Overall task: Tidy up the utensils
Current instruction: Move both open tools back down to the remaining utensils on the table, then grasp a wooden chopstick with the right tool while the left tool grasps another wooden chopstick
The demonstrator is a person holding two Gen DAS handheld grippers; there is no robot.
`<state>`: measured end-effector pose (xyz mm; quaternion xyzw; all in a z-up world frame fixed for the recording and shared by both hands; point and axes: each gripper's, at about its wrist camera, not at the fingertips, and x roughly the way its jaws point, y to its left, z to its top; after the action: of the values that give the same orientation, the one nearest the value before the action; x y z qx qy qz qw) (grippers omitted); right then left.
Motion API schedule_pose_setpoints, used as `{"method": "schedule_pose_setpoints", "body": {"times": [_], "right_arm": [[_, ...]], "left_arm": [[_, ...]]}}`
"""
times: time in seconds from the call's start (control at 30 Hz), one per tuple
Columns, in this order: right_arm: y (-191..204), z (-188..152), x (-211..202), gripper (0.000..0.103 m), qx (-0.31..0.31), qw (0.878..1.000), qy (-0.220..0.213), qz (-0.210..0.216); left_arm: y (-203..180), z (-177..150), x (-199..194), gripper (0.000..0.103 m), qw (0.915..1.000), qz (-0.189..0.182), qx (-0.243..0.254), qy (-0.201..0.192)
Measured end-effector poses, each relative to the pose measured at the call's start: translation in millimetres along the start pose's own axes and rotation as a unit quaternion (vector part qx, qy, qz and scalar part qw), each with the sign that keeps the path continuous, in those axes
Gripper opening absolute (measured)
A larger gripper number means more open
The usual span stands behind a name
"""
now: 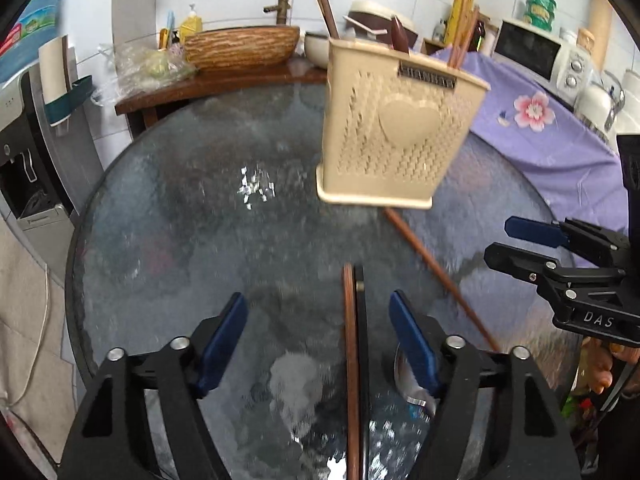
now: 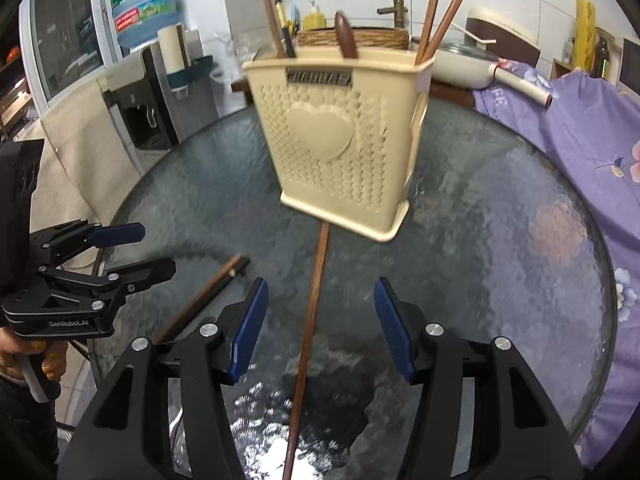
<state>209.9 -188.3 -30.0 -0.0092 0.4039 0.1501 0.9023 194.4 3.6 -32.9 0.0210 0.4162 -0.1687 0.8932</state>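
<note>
A beige plastic utensil holder [image 1: 394,128] with a heart on its front stands on the round glass table [image 1: 180,208]; it also shows in the right wrist view [image 2: 340,144]. Brown chopsticks and a dark spoon handle stick out of it. My left gripper [image 1: 318,340] is open above a brown and a black chopstick [image 1: 354,360] lying side by side. A metal spoon [image 1: 408,384] lies under its right finger. My right gripper [image 2: 318,328] is open over a single brown chopstick [image 2: 310,320] that runs toward the holder. The pair [image 2: 212,292] lies to its left.
A purple flowered cloth [image 2: 572,128] covers the table's right side. Behind are a wooden counter with a woven basin [image 1: 240,46], a microwave [image 1: 540,56], a rice cooker [image 2: 504,36] and a water dispenser [image 2: 136,96] at the left.
</note>
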Motion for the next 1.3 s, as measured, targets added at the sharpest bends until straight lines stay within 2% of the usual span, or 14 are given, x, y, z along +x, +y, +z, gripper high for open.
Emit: {"method": "schedule_pose_setpoints", "body": {"times": [0.17, 0.27, 0.67, 1.3], "right_arm": [[4, -11, 10, 0.056, -0.005, 1.0, 0.018, -0.008], [4, -15, 16, 0.056, 0.0, 1.0, 0.029, -0.006], [6, -23, 20, 0.056, -0.001, 0.999, 0.042, -0.006], [8, -26, 31, 0.056, -0.005, 0.998, 0.064, -0.014]], "left_arm": [[-3, -15, 10, 0.051, 0.9996, -0.008, 0.002, 0.025], [-3, -20, 16, 0.046, 0.9992, -0.014, 0.001, 0.038], [-12, -28, 22, 0.037, 0.9981, -0.024, 0.017, 0.054], [-4, -28, 19, 0.033, 0.9981, -0.029, 0.003, 0.054]]}}
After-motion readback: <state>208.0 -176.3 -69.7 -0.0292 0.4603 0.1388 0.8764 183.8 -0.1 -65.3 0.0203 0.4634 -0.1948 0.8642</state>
